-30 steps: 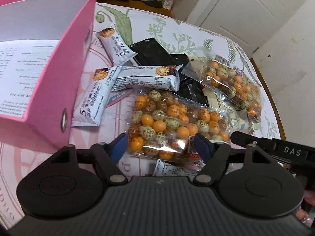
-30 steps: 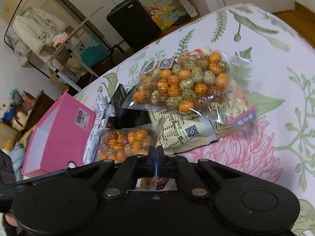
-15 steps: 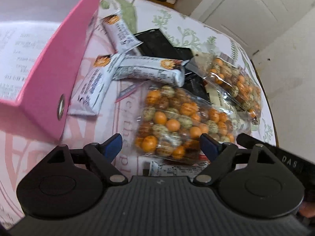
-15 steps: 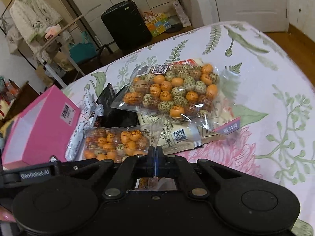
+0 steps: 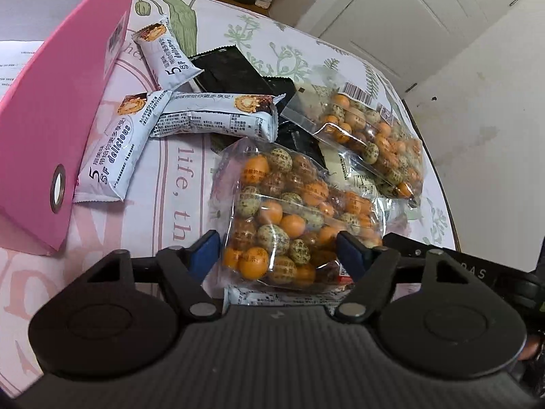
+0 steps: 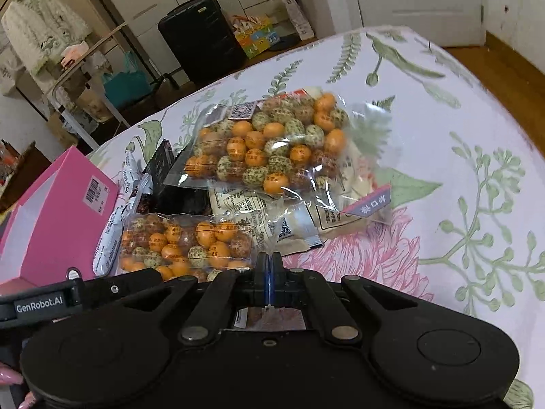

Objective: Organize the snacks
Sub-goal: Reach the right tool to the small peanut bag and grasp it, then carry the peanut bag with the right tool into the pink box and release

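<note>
A clear bag of orange and speckled candy balls (image 5: 289, 225) lies nearest me on the flowered tablecloth, its near end lifted. My right gripper (image 6: 269, 272) is shut on that bag's (image 6: 184, 242) clear plastic corner. My left gripper (image 5: 277, 255) straddles the bag's near end, its jaws closing; the blue pads sit at the bag's sides without squeezing it. A second such bag (image 5: 371, 136) lies farther right. The pink box (image 5: 51, 119) stands open at the left.
Three white snack bars (image 5: 112, 156) lie beside the pink box (image 6: 51, 221), with black packets (image 5: 228, 71) behind them. White packets (image 6: 333, 211) lie under the far candy bag (image 6: 272, 146). The table edge (image 5: 439, 184) curves close on the right.
The near candy bag's end has lifted and tilted up between the left jaws. Those jaws widened, then narrowed toward the bag. The right gripper stayed shut on the plastic corner.
</note>
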The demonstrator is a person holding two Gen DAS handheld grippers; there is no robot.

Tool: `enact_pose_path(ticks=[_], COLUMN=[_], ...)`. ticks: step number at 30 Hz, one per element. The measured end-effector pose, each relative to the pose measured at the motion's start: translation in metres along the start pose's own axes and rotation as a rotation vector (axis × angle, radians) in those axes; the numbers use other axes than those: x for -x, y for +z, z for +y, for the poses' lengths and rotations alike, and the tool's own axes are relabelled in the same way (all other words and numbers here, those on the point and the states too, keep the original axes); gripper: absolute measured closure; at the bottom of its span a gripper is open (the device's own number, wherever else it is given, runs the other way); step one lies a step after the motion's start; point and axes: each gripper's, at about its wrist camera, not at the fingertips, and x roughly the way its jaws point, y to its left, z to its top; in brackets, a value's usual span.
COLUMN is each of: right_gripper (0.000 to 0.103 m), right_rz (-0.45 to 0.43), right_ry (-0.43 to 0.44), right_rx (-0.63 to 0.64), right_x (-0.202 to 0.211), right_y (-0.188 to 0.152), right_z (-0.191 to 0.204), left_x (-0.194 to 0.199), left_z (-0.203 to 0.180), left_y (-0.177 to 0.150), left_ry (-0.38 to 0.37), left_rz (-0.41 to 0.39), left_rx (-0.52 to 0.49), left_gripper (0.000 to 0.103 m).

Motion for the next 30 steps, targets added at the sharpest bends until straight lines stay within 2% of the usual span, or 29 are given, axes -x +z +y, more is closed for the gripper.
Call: enact_pose_path(ticks=[1,3,7,16,18,19,20,24,26,30], right_gripper=[0.095,0.095,0.095,0.092,0.078,0.056,0.048,0.048,0.048,0.049], right_rz=[0.01,0.025,0.056,0.089,0.095,0.103,0.111,0.133,0.154,0.155], right_ry=[0.023,0.056,0.107,0.154,0.201,0.244,0.268,0.188,0.139,0.135], right_rx=[-0.029,-0.093,-0.174,-0.228,-0.242,-0.255,-0.265,-0.184,-0.139,-0.104], right_x=[0.0,0.0,-0.003,0.003,0.003,0.004,0.003,-0.005,-0.012,-0.011], right_y=[0.001,0.002,0.004,0.006,0.006,0.006,0.005,0.003,0.001,-0.001], right_z=[-0.003,-0.01,-0.02,-0.019,-0.02,-0.022,-0.021,-0.006,0.003,0.014], left_x=[0.001,0.005,0.01,0.018,0.021,0.022,0.022,0.016,0.017,0.022], left_z=[0.0,-0.003,-0.009,-0.017,-0.016,-0.015,-0.014,-0.013,-0.017,-0.025], left_y=[0.0,0.002,0.003,0.003,0.003,0.003,0.003,-0.001,-0.005,-0.007], left_ry=[0.002,0.012,0.047,0.083,0.09,0.088,0.087,0.089,0.099,0.131], left_rz=[0.002,0.007,0.014,0.034,0.031,0.031,0.038,0.067,0.056,0.044], left_rx=[0.007,-0.013,-0.041,-0.044,-0.037,-0.033,-0.032,-0.02,-0.04,-0.076], left_gripper=[0.035,0.041,0.043,0.043,0.043,0.043,0.043,0.044,0.044,0.045])
